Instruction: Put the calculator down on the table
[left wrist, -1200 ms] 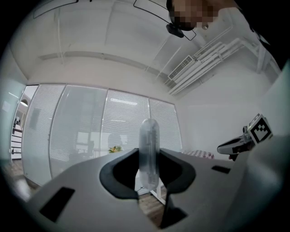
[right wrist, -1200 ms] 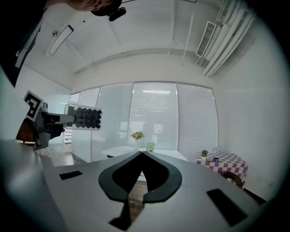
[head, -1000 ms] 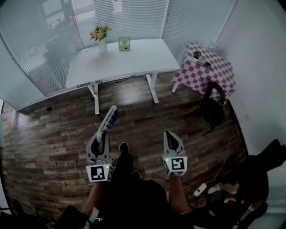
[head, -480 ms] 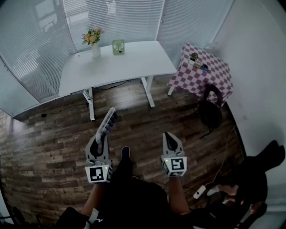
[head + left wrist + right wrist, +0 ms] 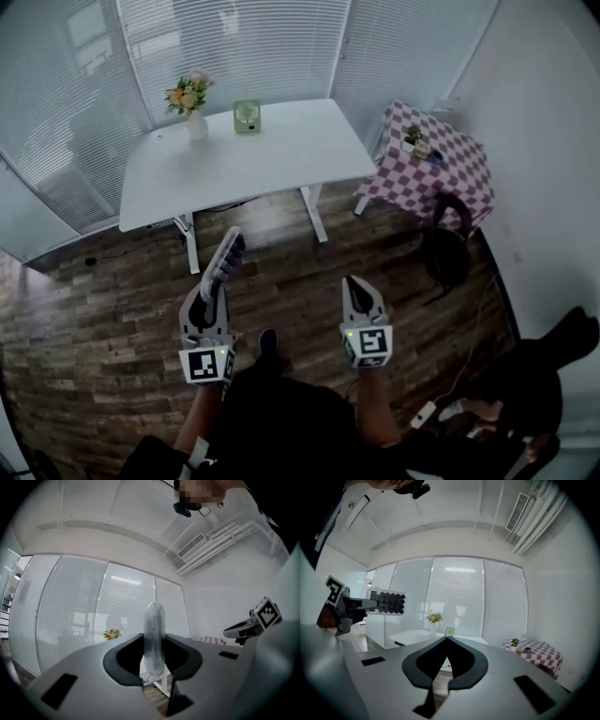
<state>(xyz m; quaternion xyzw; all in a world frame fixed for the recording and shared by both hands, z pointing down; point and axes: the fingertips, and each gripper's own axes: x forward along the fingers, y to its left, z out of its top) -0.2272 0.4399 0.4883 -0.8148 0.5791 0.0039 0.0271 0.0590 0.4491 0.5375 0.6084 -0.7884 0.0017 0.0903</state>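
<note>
My left gripper point(image 5: 216, 287) is shut on the calculator point(image 5: 229, 255), a pale slab with dark keys that sticks out past its jaws, above the wooden floor. In the left gripper view the calculator point(image 5: 153, 625) stands edge-on, pinched between the two pads. My right gripper point(image 5: 355, 281) is level beside it, shut and holding nothing; in its own view the jaw tips point(image 5: 446, 640) meet, and the calculator point(image 5: 387, 602) shows at the left. The white table point(image 5: 281, 155) stands ahead by the blinds, apart from both grippers.
A vase of flowers point(image 5: 188, 97) and a small green object point(image 5: 247, 115) stand at the table's far edge. A small table with a checked cloth point(image 5: 441, 169) is at the right, with a black bag point(image 5: 444, 246) in front of it. Cables lie on the floor at the lower right.
Both grippers have been carried forward toward the white table, which now lies nearer in the head view. The grip on the calculator is the same.
</note>
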